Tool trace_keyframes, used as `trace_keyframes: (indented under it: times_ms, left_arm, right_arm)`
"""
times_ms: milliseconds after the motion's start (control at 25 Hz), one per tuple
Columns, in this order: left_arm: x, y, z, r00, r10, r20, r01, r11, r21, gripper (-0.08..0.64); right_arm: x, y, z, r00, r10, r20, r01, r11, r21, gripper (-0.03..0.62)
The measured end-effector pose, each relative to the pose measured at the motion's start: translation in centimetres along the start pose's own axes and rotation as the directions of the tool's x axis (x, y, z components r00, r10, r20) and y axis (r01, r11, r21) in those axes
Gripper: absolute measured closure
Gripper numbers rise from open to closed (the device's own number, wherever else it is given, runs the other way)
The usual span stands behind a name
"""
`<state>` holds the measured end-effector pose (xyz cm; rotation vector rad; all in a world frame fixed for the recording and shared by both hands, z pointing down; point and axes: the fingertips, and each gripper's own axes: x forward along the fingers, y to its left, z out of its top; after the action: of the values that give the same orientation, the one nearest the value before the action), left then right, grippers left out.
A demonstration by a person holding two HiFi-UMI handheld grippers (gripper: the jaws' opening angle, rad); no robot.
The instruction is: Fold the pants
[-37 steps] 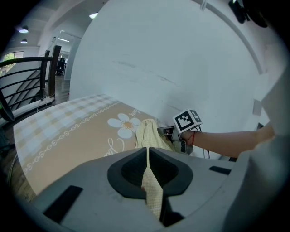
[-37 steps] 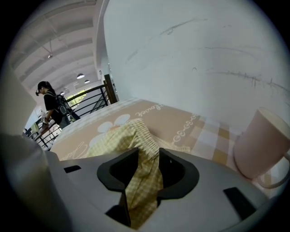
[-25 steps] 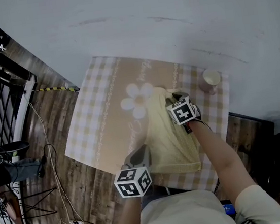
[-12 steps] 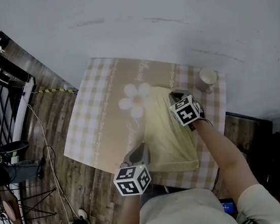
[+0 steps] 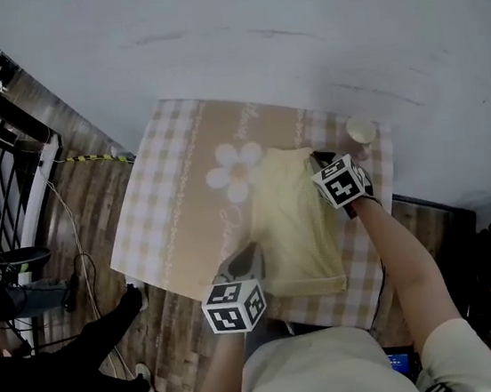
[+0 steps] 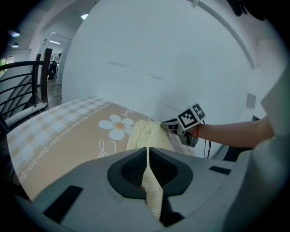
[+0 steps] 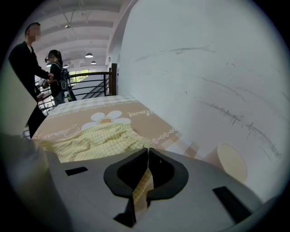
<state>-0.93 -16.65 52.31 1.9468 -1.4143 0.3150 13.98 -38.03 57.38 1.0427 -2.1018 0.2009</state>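
Checked tablecloth (image 5: 155, 220), yellow pants (image 5: 290, 229), long axis toward the wall (image 5: 293, 14) (narrow rectangle)

Bright, even indoor light, faint soft shadows. Strong fisheye bending, dark vignette in both gripper views. Slight flare at ceiling lamps (image 7: 89, 55). Close foreground blurry, dim.

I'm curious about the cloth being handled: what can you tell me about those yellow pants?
The pants are pale yellow, finely checked soft fabric, gathered at the far end. They lie mostly flat on the tablecloth, beside its flower print. The left gripper pinches the near edge; the right gripper, jaws just closed, pinches the far corner.
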Motion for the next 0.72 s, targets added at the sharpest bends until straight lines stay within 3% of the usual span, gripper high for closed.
trace_keyframes:
  times_ms: [160,400,600,720]
  left_arm:
    - [2.0,1.0,1.4,1.0,0.02,-0.008,-0.019,0.996,0.082,0.543]
    - [8.1,2.4,6.5,1.0,0.003,-0.009,-0.001,0.979,0.205,0.541]
    - [13.4,2.5,9.0,0.998,-0.033,-0.053,0.046,0.961,0.272,0.535]
    - [16.3,2.6,9.2,0.994,-0.043,-0.101,0.072,0.952,0.297,0.464]
  right_arm:
    - [1.0,-0.5,-0.7,1.0,0.012,-0.025,-0.011,0.999,0.037,0.583]
    - [1.9,-0.5,-1.2,0.999,0.042,-0.035,-0.038,0.995,0.092,0.578]
    - [2.3,-0.9,-1.6,0.996,0.077,-0.039,-0.071,0.987,0.143,0.495]
    - [3.0,-0.9,-2.2,0.992,0.111,-0.054,-0.1,0.981,0.165,0.469]
